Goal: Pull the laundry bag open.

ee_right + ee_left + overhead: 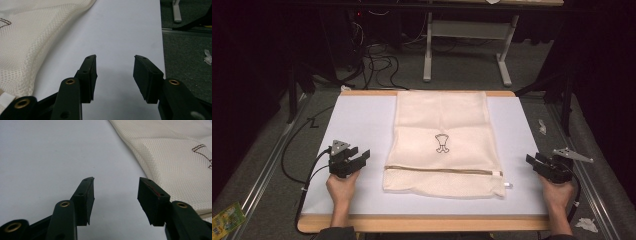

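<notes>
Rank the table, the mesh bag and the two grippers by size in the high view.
1. Table
2. Mesh bag
3. Left gripper and right gripper: look alike, so no ranking between them.

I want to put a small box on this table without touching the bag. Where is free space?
Two bare strips of table are free: one between the mesh bag and the left edge, one between the bag and the right edge. The open left tongs and right tongs occupy their near ends. A narrow strip runs below the zipper. The middle is covered.
</notes>
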A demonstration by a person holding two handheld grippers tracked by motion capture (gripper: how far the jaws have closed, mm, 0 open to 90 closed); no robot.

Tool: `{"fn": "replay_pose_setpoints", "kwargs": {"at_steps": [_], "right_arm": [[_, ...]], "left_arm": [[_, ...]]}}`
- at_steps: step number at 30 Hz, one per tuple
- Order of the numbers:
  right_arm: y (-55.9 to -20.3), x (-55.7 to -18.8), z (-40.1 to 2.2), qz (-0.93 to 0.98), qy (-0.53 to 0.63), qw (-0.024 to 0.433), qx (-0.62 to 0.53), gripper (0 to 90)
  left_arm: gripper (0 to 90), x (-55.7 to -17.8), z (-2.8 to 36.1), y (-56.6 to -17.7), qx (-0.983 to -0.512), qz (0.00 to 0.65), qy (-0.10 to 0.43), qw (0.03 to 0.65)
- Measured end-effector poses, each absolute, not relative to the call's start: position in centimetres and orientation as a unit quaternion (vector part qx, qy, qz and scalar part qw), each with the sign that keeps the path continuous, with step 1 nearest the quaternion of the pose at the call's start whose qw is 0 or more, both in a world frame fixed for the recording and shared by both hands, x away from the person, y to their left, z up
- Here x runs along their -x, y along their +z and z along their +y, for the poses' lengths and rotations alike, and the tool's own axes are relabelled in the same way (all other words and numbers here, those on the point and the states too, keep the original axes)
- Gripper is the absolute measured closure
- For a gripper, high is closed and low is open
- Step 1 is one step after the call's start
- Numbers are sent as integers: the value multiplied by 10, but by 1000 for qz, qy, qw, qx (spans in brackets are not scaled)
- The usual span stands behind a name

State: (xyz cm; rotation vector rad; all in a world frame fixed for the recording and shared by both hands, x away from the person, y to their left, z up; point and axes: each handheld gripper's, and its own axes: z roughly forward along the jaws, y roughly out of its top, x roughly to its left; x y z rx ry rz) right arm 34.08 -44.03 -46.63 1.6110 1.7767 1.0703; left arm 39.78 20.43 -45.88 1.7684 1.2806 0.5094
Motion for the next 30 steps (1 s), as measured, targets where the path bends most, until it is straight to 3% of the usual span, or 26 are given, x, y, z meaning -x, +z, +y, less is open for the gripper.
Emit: {"fn": "replay_pose_setpoints", "kwargs": {"at_steps": [30], "right_arm": [[-471,-345,-433,658,375,267,-596,540]], "left_arm": [[455,-408,196,-474,-713,518,219,419]]}}
